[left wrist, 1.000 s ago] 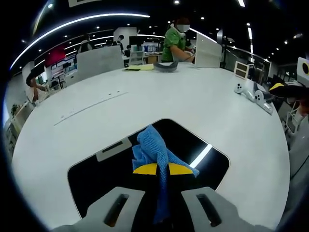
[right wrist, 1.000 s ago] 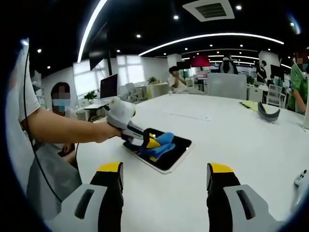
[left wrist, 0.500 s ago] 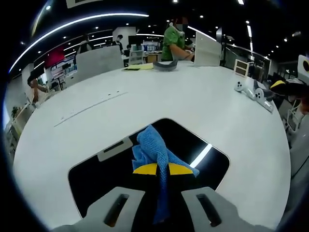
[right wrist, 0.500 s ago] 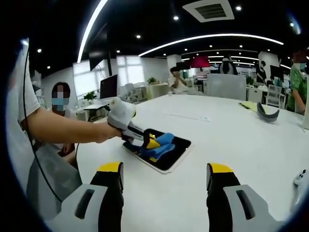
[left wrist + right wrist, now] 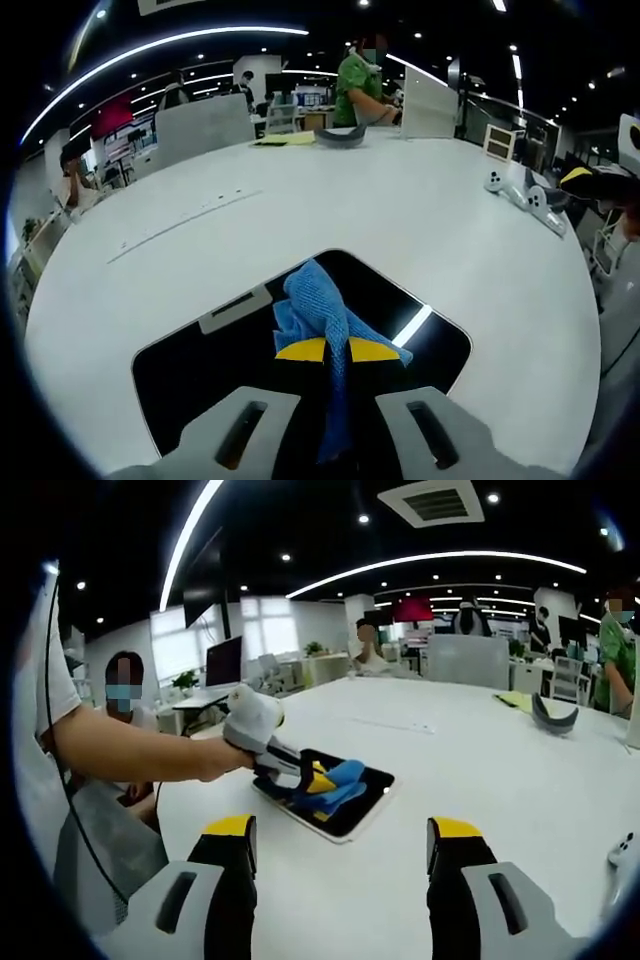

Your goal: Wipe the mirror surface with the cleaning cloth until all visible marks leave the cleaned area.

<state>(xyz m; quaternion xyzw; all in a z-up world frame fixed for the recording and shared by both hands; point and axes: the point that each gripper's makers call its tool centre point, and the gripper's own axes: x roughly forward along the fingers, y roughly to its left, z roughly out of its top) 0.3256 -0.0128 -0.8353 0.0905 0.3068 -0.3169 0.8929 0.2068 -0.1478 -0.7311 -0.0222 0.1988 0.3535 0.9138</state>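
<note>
A blue cleaning cloth (image 5: 318, 308) is pinched between the yellow-tipped jaws of my left gripper (image 5: 336, 350), which is shut on it and presses it onto the dark mirror (image 5: 200, 365) lying flat on the white table. In the right gripper view the same mirror (image 5: 360, 805) lies left of centre, with the cloth (image 5: 335, 781) and the left gripper (image 5: 318, 780) on it, held by a person's bare arm (image 5: 130, 750). My right gripper (image 5: 342, 842) hovers nearer, open, with nothing between its jaws.
The big white round table (image 5: 400, 210) stretches far beyond the mirror. A grey curved object (image 5: 555, 713) and yellow papers (image 5: 285, 140) lie at its far side; white controllers (image 5: 530, 195) sit at the right edge. People sit and stand around the office.
The left gripper view has shifted slightly; in the right gripper view the left gripper and cloth have edged a little further over the mirror. The right gripper stays open and still.
</note>
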